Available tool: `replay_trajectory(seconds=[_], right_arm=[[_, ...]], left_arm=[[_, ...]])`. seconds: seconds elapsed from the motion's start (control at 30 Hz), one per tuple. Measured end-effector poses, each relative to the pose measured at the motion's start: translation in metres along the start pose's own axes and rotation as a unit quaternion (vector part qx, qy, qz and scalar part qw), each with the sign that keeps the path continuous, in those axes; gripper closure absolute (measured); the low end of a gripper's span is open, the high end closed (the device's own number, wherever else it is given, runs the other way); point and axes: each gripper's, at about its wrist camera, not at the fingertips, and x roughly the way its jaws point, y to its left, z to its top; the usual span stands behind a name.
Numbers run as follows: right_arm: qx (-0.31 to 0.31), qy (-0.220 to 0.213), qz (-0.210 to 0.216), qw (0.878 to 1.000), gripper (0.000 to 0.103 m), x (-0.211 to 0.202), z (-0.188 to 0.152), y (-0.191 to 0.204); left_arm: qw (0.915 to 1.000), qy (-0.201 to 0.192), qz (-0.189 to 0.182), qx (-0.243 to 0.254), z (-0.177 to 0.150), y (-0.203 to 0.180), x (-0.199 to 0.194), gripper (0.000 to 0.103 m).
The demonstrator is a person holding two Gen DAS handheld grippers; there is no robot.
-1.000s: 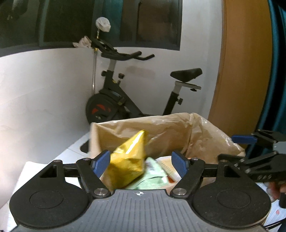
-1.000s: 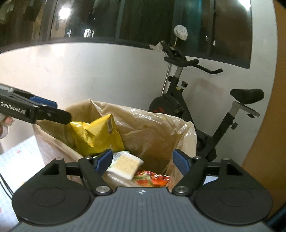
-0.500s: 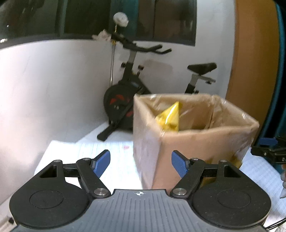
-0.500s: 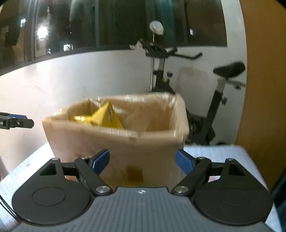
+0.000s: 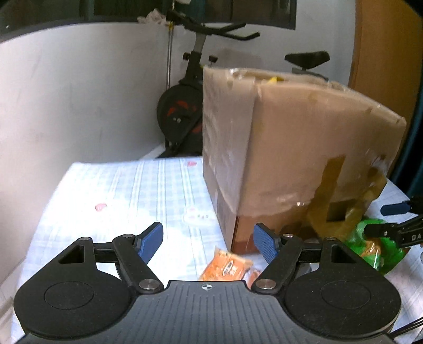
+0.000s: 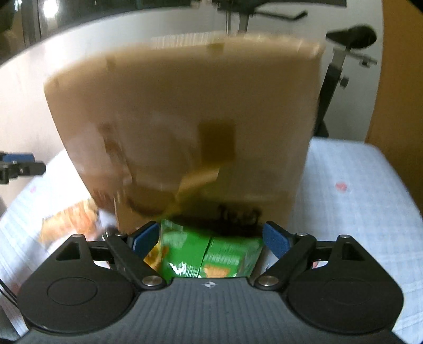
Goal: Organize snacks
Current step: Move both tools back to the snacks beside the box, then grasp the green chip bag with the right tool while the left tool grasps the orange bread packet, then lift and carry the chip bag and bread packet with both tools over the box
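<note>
We are holding both grippers open: the right gripper, jaws just widening, straddling a green snack packet lying on the checked desk against a taped cardboard box; left gripper empty, exercise bike behind

tall box blocks ahead, bare cloth left, free

Black exercise bike behind the table, w/ red marks on its flywheel, handlebars up top, saddle to the right. Plain white wall on the left, dark window above it. Orange-brown wood panel at far right. Table under a pale blue checked cloth w/ small pink motifs
</note>
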Motion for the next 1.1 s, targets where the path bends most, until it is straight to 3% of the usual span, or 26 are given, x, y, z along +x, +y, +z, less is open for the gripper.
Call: replay_trajectory(seconds=[0.27,0.63,0.7,0.83,0.9,1.03,1.1], right_arm=[[0.044,0.026,0.009,0.999,0.010,0.014,-0.015,-0.001],[0.025,0.028,0.012,0.999,0.010,0.016,-0.016,0.006],[0.016,0.025,0.013,0.999,0.011,0.015,-0.018,0.006],[0.017,0.017,0.019,1.000,0.015,0.012,-0.021,0.004],[0.019,0.014,0.019,1.000,0.017,0.010,-0.023,0.003],[0.013,0.009,0.018,1.000,0.017,0.008,-0.024,0.005],[0.014,0.009,0.018,1.000,0.017,0.008,-0.024,0.005]], left_arm=[[0.9990,0.044,-0.002,0.009,-0.027,0.002,0.024,0.026],[0.9964,0.082,0.004,0.020,-0.043,-0.004,0.049,0.026],[0.9960,0.079,0.026,0.034,-0.045,-0.009,0.052,0.025],[0.9964,0.079,0.020,0.022,-0.044,-0.006,0.057,0.027],[0.9965,0.081,0.013,0.014,-0.044,-0.004,0.061,0.031],[0.9956,0.094,-0.008,0.003,-0.047,-0.003,0.063,0.057],[0.9956,0.093,-0.003,0.013,-0.049,-0.007,0.063,0.058]])
